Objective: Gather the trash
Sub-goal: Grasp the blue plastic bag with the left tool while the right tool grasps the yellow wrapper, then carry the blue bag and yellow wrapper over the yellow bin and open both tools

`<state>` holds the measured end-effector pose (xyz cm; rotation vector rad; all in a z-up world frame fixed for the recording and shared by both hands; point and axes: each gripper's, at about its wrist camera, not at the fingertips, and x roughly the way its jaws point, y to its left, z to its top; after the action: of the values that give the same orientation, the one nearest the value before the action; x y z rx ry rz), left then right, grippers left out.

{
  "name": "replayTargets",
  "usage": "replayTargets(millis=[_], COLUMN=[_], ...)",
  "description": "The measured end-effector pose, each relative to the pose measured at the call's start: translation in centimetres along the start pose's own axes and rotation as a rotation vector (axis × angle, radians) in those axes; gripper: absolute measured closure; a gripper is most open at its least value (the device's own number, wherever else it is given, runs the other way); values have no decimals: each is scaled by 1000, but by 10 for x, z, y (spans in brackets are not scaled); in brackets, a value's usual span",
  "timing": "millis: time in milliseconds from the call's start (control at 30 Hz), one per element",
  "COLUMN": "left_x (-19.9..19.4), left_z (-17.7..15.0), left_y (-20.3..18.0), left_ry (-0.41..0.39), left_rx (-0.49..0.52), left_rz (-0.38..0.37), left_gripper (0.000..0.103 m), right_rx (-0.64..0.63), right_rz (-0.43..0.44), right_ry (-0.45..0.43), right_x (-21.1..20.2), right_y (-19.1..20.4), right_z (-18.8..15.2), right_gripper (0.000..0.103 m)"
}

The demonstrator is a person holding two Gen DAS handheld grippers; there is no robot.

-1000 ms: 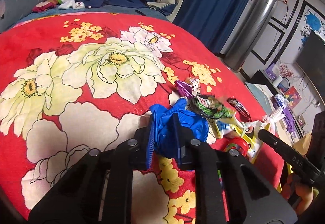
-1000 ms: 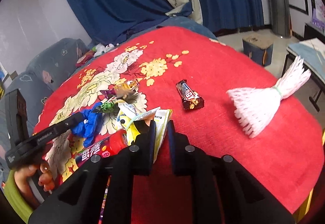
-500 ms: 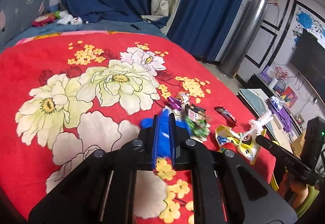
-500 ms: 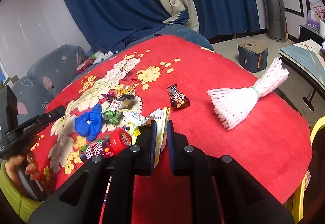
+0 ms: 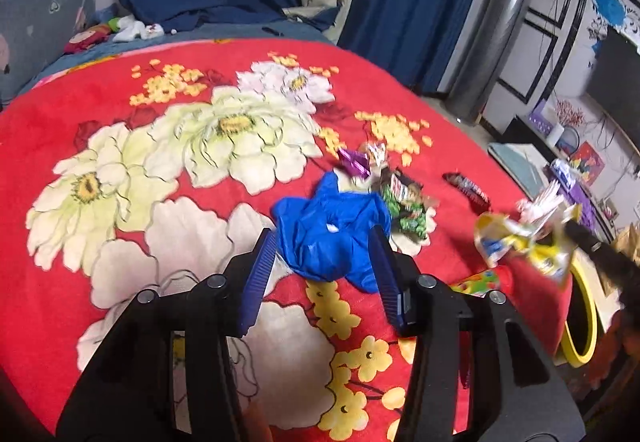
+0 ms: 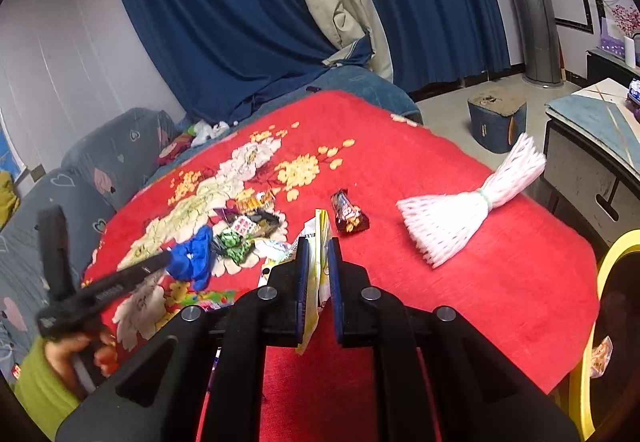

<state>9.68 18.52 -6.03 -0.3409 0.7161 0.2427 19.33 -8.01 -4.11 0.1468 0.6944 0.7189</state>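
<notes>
A crumpled blue bag [image 5: 328,238] lies on the red flowered blanket [image 5: 120,282], between the fingers of my left gripper [image 5: 322,266]. Its jaws are opening and stand apart on either side of the bag. The right wrist view shows that gripper [image 6: 165,260] side-on at the blue bag [image 6: 192,258]. My right gripper [image 6: 319,262] is shut on a yellow and white wrapper [image 6: 320,242] and holds it above the blanket. In the left wrist view this wrapper [image 5: 516,242] hangs from the right gripper's tip [image 5: 576,232].
Green [image 5: 404,205] and purple [image 5: 354,163] wrappers lie just beyond the blue bag. A dark chocolate bar wrapper [image 6: 349,211] and a white foam net [image 6: 460,217] lie further right. A red packet [image 5: 480,278] sits by the blanket's edge. A yellow rim [image 6: 600,282] stands at the right.
My left gripper was shut on the blue bag and has opened wide; the bag has spread out on the blanket. My right gripper has risen with the yellow wrapper.
</notes>
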Motion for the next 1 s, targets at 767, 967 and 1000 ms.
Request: replayTargets(millis=[767,967,1000], left_x=[-57,-67,-67], left_z=[17,16,15], left_y=[-77,-114,-119], left_ry=[-142,-163,-163], left_rx=[111,171,179], left_rz=[-153,-218,-227], left_gripper=[102,102,102], right_rx=[14,13,11], right_rz=[-6,-14,-17], right_ry=[-104,-122,-125], right_x=[-64,-80,-83], right_y=[-29,-38,-40], right_z=[17,19,19], right_gripper=[94,94,94])
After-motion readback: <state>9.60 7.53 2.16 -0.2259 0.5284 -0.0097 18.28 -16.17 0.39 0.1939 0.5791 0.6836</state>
